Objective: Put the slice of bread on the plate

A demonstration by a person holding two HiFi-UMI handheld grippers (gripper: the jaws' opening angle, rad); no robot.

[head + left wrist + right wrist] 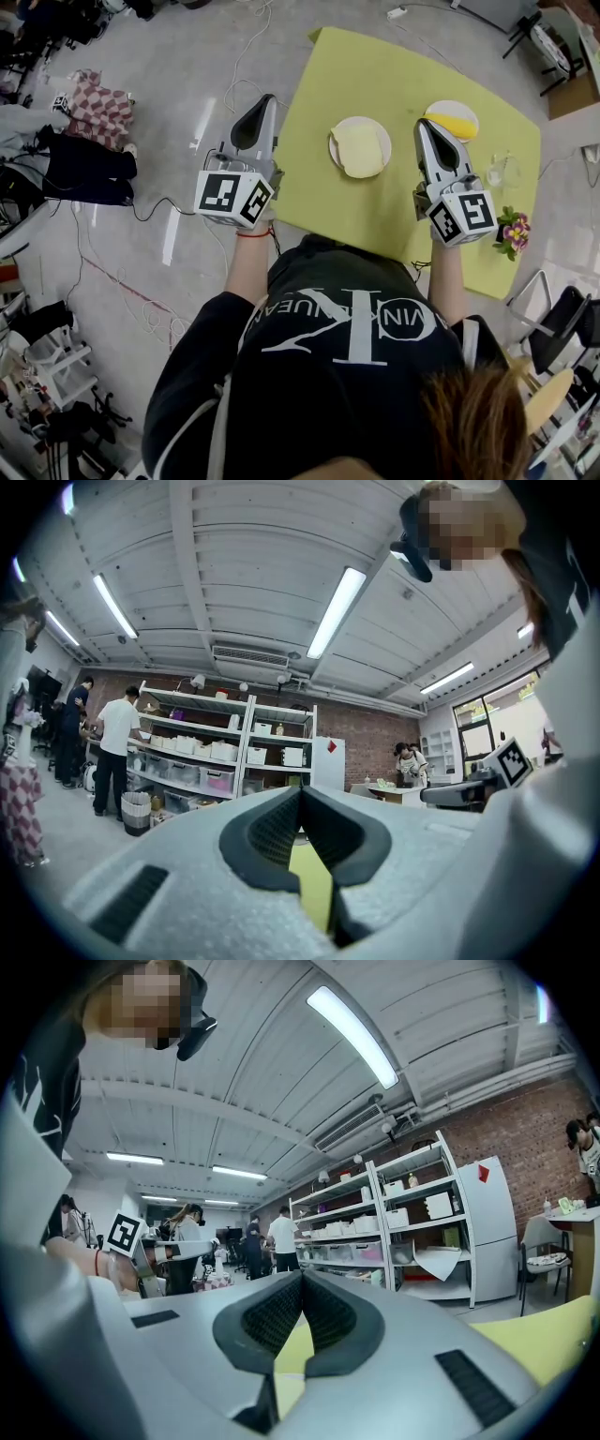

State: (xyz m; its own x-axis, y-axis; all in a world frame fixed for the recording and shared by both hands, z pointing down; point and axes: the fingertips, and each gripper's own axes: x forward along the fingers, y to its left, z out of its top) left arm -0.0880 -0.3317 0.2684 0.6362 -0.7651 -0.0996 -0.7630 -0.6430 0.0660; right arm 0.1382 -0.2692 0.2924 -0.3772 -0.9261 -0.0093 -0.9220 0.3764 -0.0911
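A pale slice of bread (359, 148) lies flat on a white plate (335, 139) in the middle of the yellow table (394, 75). My left gripper (269, 99) hovers off the table's left edge, level and shut, with nothing between its jaws. My right gripper (423, 124) hangs over the table to the right of the plate, also shut and empty. In the left gripper view the pads of the left gripper (301, 789) meet, with a strip of yellow table below them. The right gripper view shows the right gripper (301, 1276) closed the same way.
A second plate (463, 109) with a yellow thing on it sits at the far right of the table. A clear glass (502, 173) and a small bunch of flowers (514, 232) stand near the right edge. Cables and clothes (89, 141) lie on the floor to the left. Shelves (225, 752) and people stand far off.
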